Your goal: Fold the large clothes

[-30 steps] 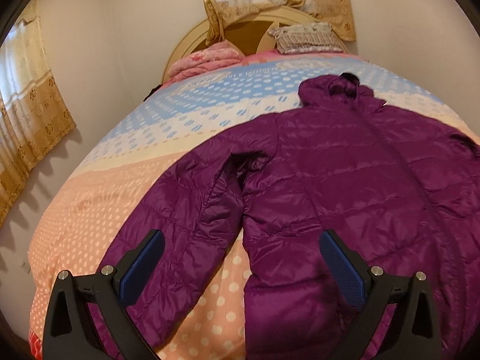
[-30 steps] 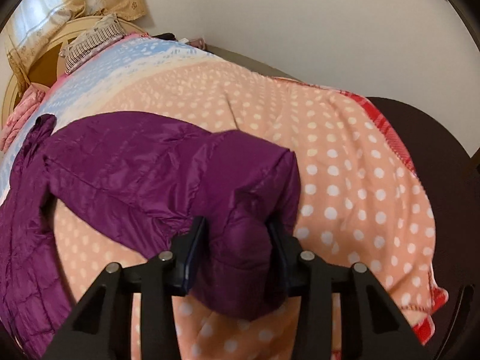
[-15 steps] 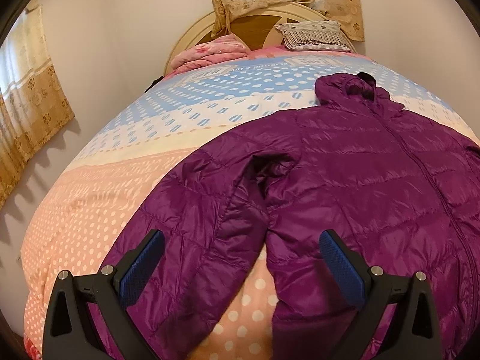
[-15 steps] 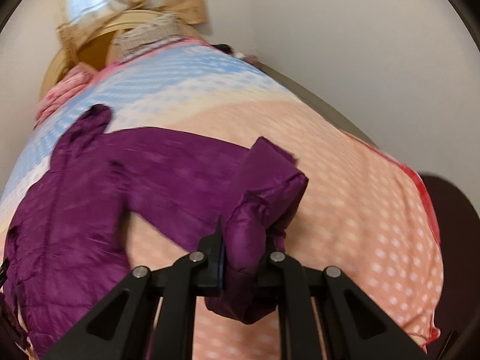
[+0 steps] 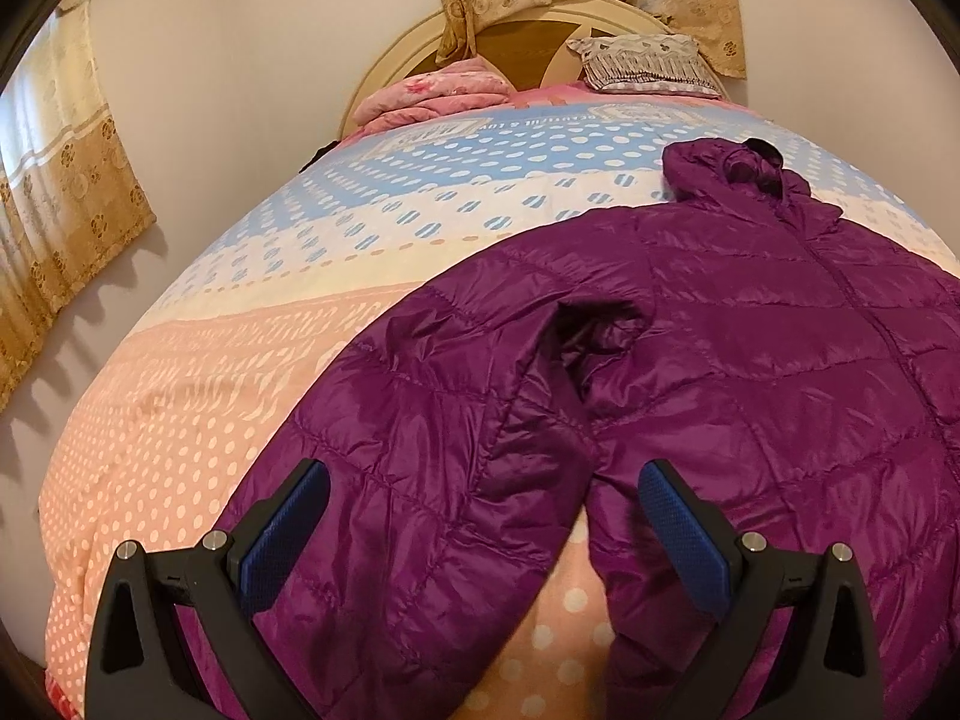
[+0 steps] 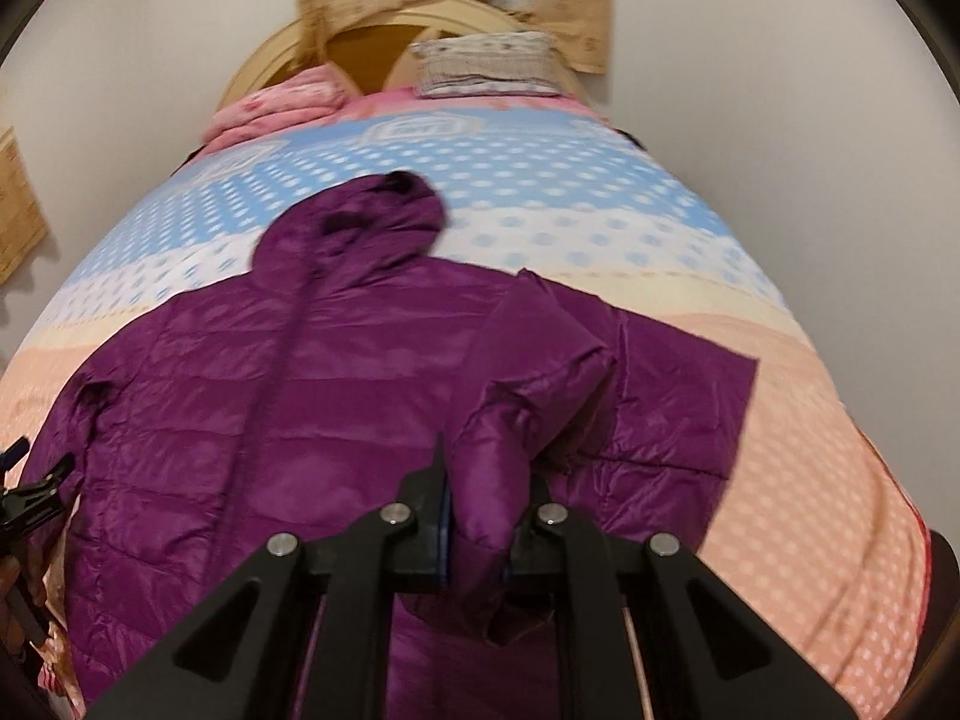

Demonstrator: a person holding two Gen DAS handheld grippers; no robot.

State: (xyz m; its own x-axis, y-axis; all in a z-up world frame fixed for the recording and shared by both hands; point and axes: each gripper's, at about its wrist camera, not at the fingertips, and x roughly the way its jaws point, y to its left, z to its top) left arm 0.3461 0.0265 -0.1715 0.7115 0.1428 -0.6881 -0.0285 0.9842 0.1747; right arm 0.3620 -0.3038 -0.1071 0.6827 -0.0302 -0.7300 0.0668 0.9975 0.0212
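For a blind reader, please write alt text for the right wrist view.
The right hand-held gripper pinches the cuff of a purple jacket's sleeve, lifted over the jacket spread on a dotted bed. Pillows lie by the headboard.

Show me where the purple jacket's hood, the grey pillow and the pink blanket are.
hood (image 6: 366,213): right wrist view, its crown.
grey pillow (image 5: 645,63): left wrist view, its middle.
pink blanket (image 5: 438,96): left wrist view, folded top.

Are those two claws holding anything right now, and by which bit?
The right gripper is shut on the jacket's sleeve, near its cuff end. The left gripper is open, holding nothing.
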